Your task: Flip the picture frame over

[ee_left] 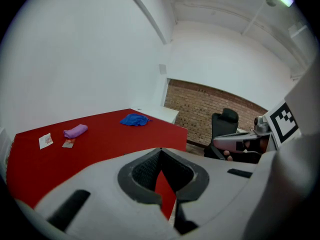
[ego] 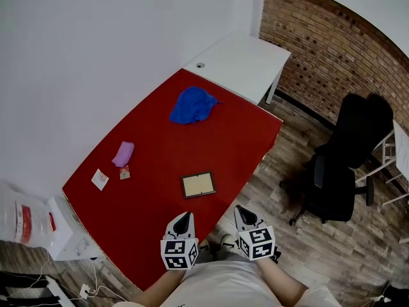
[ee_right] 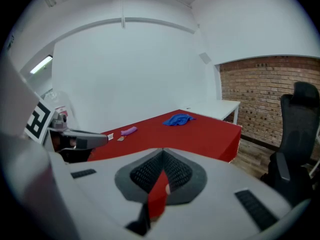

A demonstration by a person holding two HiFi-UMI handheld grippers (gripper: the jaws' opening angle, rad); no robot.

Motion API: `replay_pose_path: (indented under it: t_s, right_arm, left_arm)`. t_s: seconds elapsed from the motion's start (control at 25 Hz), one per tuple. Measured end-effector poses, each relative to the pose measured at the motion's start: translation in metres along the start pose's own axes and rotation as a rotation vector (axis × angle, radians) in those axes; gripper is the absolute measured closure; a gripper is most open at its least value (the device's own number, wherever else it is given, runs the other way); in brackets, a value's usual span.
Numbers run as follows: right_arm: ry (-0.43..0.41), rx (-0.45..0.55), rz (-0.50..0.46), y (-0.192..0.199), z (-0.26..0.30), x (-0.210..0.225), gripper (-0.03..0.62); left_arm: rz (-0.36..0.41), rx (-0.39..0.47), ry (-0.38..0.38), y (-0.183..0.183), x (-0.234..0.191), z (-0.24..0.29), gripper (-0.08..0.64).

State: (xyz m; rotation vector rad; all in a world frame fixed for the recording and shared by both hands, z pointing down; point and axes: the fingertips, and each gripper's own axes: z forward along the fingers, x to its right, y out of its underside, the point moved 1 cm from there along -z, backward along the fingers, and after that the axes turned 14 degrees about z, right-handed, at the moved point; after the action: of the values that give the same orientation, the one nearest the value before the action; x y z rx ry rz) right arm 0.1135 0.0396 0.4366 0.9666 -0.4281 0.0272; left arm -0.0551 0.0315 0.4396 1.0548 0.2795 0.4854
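In the head view the frame [ego: 198, 185] lay flat on the red surface [ego: 160, 133] near its front edge, just ahead of the left claw [ego: 186, 215] and right claw [ego: 240, 210], touching neither. Thin and flat, it could skid off that edge if a tip nudged rather than caught it. The left gripper view showed its claw [ee_left: 160, 150] pressed together and empty. The right gripper view showed its claw [ee_right: 162, 152] likewise. Neither showed the frame. No print was legible, and the card [ego: 100, 179] was too small to read.

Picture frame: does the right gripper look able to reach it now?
Probably yes. The picture frame lies in the open on the red table, just ahead of the right gripper, with nothing between them; the gripper's shut jaws would need opening.
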Motion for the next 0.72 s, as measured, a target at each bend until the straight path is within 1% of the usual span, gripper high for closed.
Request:
replay_pose_path:
  t_s: [0.32,0.48,0.72]
  right_arm:
    - [-0.01,-0.041,-0.019,0.0,0.033,0.005,0.588]
    - [-0.016,-0.067,-0.035,0.003,0.054,0.008,0.588]
    - [-0.016,-0.12,-0.061,0.019,0.092,0.018,0.588]
  left_arm:
    - [-0.018,-0.051,-0.017,0.015,-0.015,0.024,0.555]
    - [-0.004,-0.053,-0.032,0.016,-0.025,0.041,0.555]
    - [-0.002,-0.094,-0.059,0.036,-0.046,0.068,0.555]
